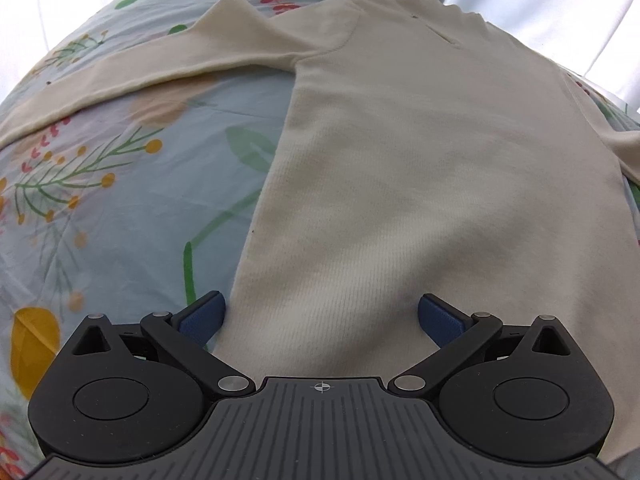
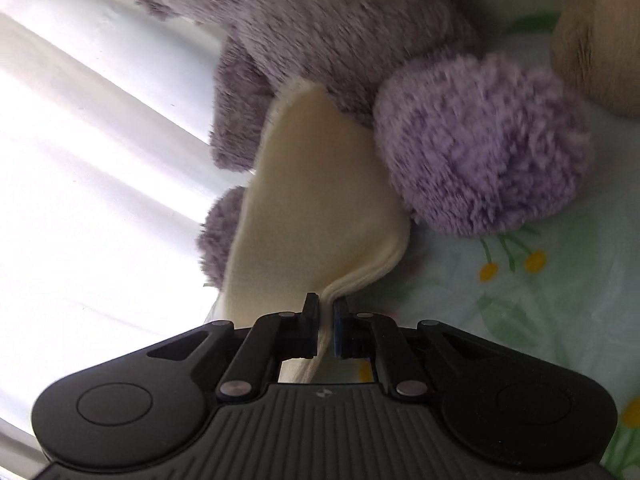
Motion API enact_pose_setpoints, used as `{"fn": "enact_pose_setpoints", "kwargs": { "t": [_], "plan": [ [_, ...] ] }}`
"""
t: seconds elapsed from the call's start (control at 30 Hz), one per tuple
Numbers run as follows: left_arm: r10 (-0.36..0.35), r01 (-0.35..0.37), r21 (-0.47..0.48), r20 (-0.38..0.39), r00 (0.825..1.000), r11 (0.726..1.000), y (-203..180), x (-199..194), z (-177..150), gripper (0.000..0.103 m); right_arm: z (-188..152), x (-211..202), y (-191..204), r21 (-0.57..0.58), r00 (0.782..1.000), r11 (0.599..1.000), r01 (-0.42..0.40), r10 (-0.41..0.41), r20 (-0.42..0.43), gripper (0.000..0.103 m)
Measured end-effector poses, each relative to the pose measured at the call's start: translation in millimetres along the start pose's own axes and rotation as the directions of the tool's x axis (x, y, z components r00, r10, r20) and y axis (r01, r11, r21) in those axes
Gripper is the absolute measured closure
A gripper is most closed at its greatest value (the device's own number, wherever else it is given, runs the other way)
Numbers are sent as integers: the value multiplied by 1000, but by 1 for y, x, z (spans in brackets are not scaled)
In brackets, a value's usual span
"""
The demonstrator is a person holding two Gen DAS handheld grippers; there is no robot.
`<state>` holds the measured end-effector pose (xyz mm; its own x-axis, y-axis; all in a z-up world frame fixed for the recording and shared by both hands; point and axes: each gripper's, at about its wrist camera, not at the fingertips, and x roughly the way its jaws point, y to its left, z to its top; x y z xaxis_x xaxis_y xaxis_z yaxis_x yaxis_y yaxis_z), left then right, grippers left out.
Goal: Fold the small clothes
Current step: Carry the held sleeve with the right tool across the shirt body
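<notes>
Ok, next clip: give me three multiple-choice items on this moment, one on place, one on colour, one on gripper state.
1. Where does the cream top lie?
A. on a floral sheet
B. in a basket
C. on a hanger

2. What colour is the plush toy in the right wrist view?
A. green
B. purple
C. red

3. How do the two hand-held grippers stand?
A. both open
B. left shut, right open
C. left hand-held gripper open, right hand-held gripper shut on cream cloth

Answers:
1 A, the top lies spread flat on the flower-printed sheet.
2 B, its fur is purple.
3 C, the left fingers stand wide apart over the top's lower edge, while the right fingers pinch a fold of cloth.
</notes>
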<state>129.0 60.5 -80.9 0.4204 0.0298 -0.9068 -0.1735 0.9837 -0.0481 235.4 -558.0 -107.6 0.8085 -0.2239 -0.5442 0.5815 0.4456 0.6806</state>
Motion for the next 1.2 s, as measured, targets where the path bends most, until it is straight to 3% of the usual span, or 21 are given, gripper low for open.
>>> {"fn": "enact_pose_setpoints", "kwargs": {
  "t": [0.1,0.2,0.23,0.27,0.33,0.37,0.4,0.47,0.5,0.53,0.63,0.73,0.8,0.87,0.9,1.0,1.13,1.2],
  "plan": [
    [-28,29,-25,30,999,999,6,-2,-3,0,-8,-29,56,-215,995,976,-21,41,88,97],
    [-56,57,-30,32,998,998,10,-4,-3,0,-42,-61,131,-473,975,869,-148,209,78,97],
    [-59,59,-35,18,998,998,11,-4,-1,0,-61,-73,156,-553,959,803,-220,282,28,97],
    [-67,67,-52,5,998,996,12,-5,2,0,-85,-85,181,-632,934,713,-304,354,-50,97],
    [-113,113,-96,1,994,989,17,-8,9,0,-138,-105,215,-715,862,513,-474,438,-257,96],
    [-140,141,-112,19,990,984,19,-10,14,0,-162,-112,224,-707,822,446,-548,444,-357,91],
    [-160,164,-120,43,986,979,20,-14,19,0,-184,-116,229,-694,793,401,-598,426,-436,80],
    [-197,206,-109,88,977,972,19,-20,33,0,-228,-119,231,-674,754,343,-654,363,-548,64],
    [-214,224,-100,102,971,969,18,-21,40,0,-242,-119,226,-668,741,323,-671,343,-578,63],
    [-239,250,-89,118,964,964,16,-22,49,0,-256,-122,220,-672,741,313,-671,317,-592,63],
    [-329,340,-74,129,935,937,7,-15,75,0,-266,-110,200,-670,758,360,-649,239,-607,62],
    [-413,423,-74,116,903,903,-9,2,102,0,-261,-119,170,-657,793,467,-592,194,-577,62],
    [-467,475,-76,100,879,877,-24,16,118,0,-251,-112,152,-622,800,538,-570,188,-570,62],
    [-508,513,-68,80,858,856,-43,30,129,4,-255,-107,144,-618,815,569,-542,177,-552,62],
    [-510,514,-47,76,857,856,-53,34,133,9,-256,-107,142,-618,820,578,-533,173,-546,62],
    [-481,478,60,49,875,876,-86,41,136,11,-251,-104,133,-592,823,617,-519,172,-542,59],
    [-385,370,197,47,922,908,-119,52,122,11,-240,-106,120,-549,825,668,-502,179,-536,57],
    [-335,315,234,51,941,920,-129,60,118,20,-235,-106,114,-535,826,686,-493,177,-534,55]
  ]
}}
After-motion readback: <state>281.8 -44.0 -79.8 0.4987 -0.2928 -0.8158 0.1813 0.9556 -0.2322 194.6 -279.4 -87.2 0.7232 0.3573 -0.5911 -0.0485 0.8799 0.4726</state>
